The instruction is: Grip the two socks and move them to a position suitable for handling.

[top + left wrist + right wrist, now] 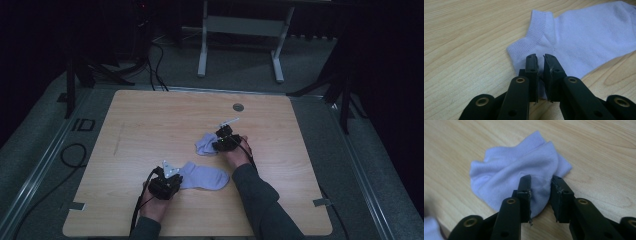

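My left gripper (540, 65) is clamped on the edge of the flat sock (584, 37), near side of the table (150, 120). My right gripper (540, 192) straddles the crumpled sock (506, 175) at mid-table; jaws apart w/ a fold between, not pinching. No readable brands or labels on socks or table.

The right tool (541, 195) straddles the near edge of a crumpled lilac sock (516, 175) on the wooden table (599, 150).
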Motion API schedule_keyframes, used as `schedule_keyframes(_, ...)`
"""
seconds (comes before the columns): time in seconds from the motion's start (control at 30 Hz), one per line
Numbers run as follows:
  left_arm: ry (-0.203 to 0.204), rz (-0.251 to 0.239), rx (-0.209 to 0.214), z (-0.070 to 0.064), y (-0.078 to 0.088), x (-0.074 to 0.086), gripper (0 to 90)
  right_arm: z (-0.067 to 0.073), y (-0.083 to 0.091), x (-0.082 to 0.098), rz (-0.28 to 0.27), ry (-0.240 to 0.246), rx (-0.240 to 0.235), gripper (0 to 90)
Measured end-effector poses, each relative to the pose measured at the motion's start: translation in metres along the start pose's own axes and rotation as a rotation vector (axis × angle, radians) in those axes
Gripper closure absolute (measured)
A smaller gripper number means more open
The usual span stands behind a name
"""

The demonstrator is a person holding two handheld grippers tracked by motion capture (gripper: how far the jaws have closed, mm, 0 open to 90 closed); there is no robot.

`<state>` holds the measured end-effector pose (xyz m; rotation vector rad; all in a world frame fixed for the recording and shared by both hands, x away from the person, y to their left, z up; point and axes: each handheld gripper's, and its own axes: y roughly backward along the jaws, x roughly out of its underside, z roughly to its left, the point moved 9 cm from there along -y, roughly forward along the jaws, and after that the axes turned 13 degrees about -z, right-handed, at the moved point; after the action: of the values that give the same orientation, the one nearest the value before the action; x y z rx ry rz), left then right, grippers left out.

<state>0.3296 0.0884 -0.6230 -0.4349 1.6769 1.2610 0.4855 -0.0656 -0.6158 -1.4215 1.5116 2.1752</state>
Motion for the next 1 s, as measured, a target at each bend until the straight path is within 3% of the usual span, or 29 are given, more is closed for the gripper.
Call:
schedule_keyframes(0.3,0.011,-0.042,0.009,-0.001,0.003,-0.006,81.6,0.009,0.008,0.009,0.009,0.034,-0.051,73.7)
schedule_keyframes(0.53,0.018,-0.058,0.007,0.001,0.006,-0.009,81.6,0.016,0.013,0.014,0.003,0.055,-0.059,73.8)
schedule_keyframes(0.67,0.022,-0.07,0.014,0.002,0.005,-0.015,81.8,0.026,0.016,0.017,0.009,0.113,-0.037,74.1)
schedule_keyframes(1.0,0.003,-0.077,0.038,-0.005,-0.016,-0.032,82.0,0.035,0.021,0.022,0.005,0.152,-0.012,74.1)
